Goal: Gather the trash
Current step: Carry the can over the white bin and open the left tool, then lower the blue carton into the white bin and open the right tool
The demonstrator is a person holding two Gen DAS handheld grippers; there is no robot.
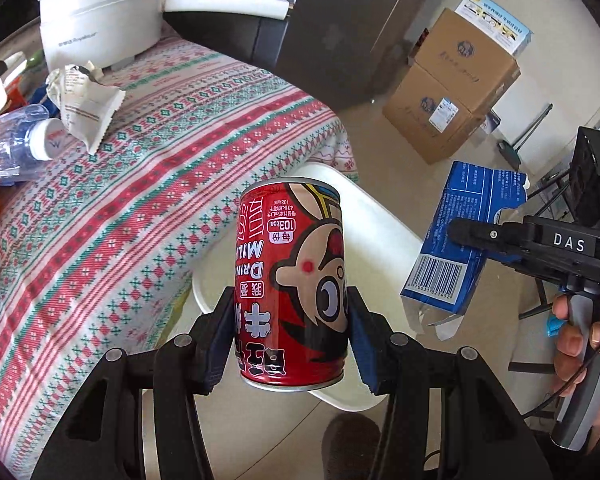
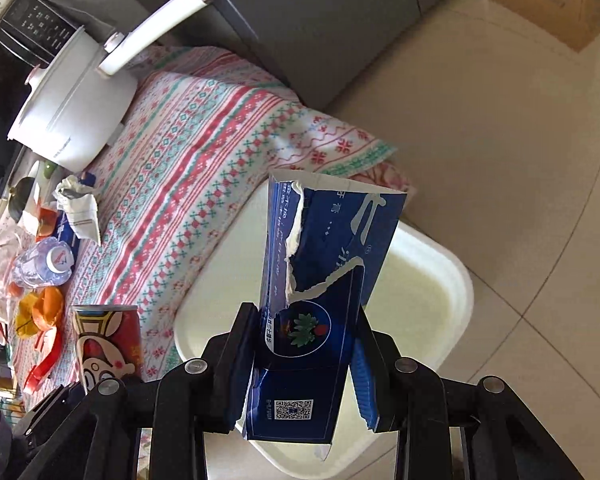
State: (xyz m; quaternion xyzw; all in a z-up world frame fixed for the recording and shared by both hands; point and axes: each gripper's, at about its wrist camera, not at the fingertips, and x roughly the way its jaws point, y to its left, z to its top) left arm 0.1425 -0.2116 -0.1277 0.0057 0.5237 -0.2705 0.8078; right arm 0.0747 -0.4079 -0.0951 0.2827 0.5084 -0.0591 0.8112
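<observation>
On the table [image 1: 148, 168], under a red-and-green patterned cloth: at the far left edge, a crushed clear water bottle [image 1: 16, 140] on its side, white cap toward the middle; just beside it, a crumpled white wrapper [image 1: 86, 104]; beyond that, at the far corner, a white electric pot [image 1: 100, 16] with a long handle. Orange peel [image 2: 40, 312] near the left edge too, close to the bottle in the right wrist view.

Off the table's near corner, lower down on the floor: a white bin [image 1: 376, 240], open mouth up.

Left tongs [image 1: 290, 344] clenched on a red milk drink can [image 1: 290, 284], pads against its two sides, can held upside down by its print and hanging over the bin's rim.

To the right, right tongs [image 2: 304, 364] clenched on a torn blue carton [image 2: 320, 300], flattened and ripped down one face, held above the bin opening. Seen from the left wrist, same carton [image 1: 460, 248] pinched by a black finger, just right of the can and apart from it.

Farther right, on the floor: stacked cardboard boxes [image 1: 452, 92].
</observation>
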